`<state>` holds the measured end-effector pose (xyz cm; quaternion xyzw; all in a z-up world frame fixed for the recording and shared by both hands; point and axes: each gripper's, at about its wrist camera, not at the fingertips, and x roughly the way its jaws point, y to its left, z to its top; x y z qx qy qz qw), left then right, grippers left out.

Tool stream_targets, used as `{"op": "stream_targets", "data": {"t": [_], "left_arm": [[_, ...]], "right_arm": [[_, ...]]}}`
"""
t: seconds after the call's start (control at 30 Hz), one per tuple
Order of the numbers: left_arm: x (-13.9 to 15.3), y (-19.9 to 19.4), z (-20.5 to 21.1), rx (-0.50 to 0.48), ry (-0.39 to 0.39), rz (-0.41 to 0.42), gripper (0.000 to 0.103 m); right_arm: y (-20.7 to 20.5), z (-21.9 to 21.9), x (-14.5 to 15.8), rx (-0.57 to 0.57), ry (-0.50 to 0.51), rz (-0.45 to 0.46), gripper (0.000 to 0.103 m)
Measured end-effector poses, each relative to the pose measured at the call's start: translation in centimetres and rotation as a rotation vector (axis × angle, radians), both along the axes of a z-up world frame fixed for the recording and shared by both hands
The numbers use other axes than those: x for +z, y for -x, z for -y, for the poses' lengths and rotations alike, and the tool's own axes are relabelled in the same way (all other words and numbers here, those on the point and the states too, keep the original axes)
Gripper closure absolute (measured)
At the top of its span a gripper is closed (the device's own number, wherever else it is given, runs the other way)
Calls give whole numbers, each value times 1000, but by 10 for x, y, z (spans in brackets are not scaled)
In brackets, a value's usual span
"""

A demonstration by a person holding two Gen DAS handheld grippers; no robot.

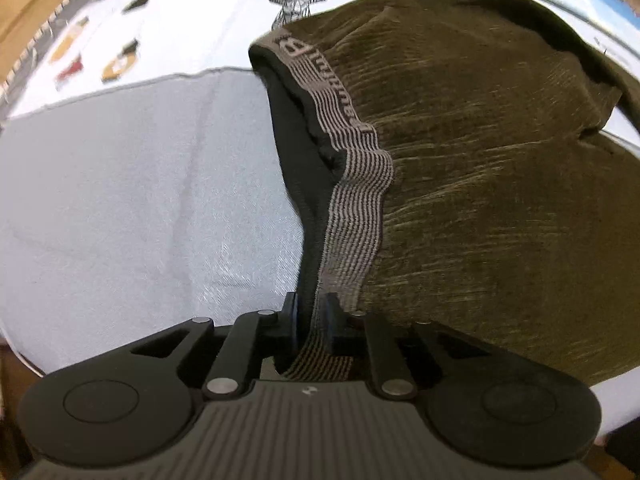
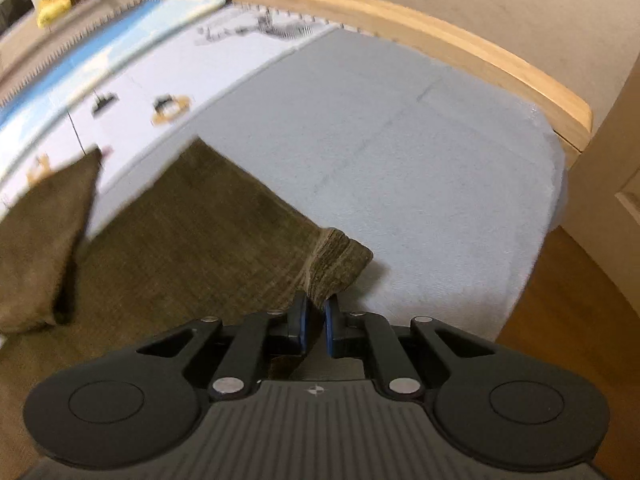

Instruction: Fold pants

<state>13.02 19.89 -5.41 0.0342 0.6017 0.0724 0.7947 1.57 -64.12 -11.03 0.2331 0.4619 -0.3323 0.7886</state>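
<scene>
The olive-brown pants [image 1: 480,160] lie on a pale grey cloth [image 1: 120,200]. Their grey striped waistband [image 1: 352,184] runs down into my left gripper [image 1: 312,312], which is shut on it and holds it lifted. In the right wrist view the pants [image 2: 180,240] spread to the left, and my right gripper [image 2: 316,312] is shut on the ribbed leg cuff [image 2: 336,268]. A second part of the pants [image 2: 40,248] lies at the far left, blurred.
A white printed tablecloth with a deer drawing [image 1: 296,0] lies beyond the grey cloth. The wooden table edge [image 2: 480,64] curves along the far side. Wooden floor [image 2: 568,340] shows to the right, below a beige wall.
</scene>
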Motion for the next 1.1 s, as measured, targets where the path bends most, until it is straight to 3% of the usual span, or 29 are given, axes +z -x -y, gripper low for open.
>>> {"op": "stream_targets", "data": {"t": [0.07,0.17,0.23,0.3,0.33,0.4,0.5,0.57,0.63,0.7,0.73,0.83,0.97,1.1], "left_arm": [[10,-1,4,0,-19,47,86],[21,-3,7,-7,52,101,83],[17,-4,12,-20,66,75,64],[8,-5,17,-39,26,34,50],[3,-6,19,-45,1,10,50],[-4,-4,12,-32,-18,-23,50],[-12,0,-1,-3,14,-42,49],[-16,1,-5,-18,38,-40,50],[-18,3,-6,-58,75,-27,73],[-18,6,-1,-108,57,-12,83],[-17,10,7,-162,9,0,89],[-15,17,21,-238,-55,16,92],[-14,15,12,-203,-35,6,93],[-12,8,8,-168,-29,0,82]], "right_arm": [[-1,1,-2,7,-3,-13,94],[-1,0,2,18,-11,2,93],[-2,1,-3,22,-36,-16,82],[-2,4,-11,5,-63,-46,72],[0,6,-12,-5,-79,-47,70],[1,10,-17,-29,-113,-39,70],[1,9,-21,-32,-118,-37,70],[-2,5,-21,-4,-91,-44,78],[-4,2,-18,15,-60,-42,95],[-4,1,-13,8,-46,-25,96],[-2,2,-9,-3,-30,-19,97],[4,7,-5,-64,15,-46,98],[3,5,-15,-66,-9,-104,98],[-1,0,0,-61,32,-40,97]]}}
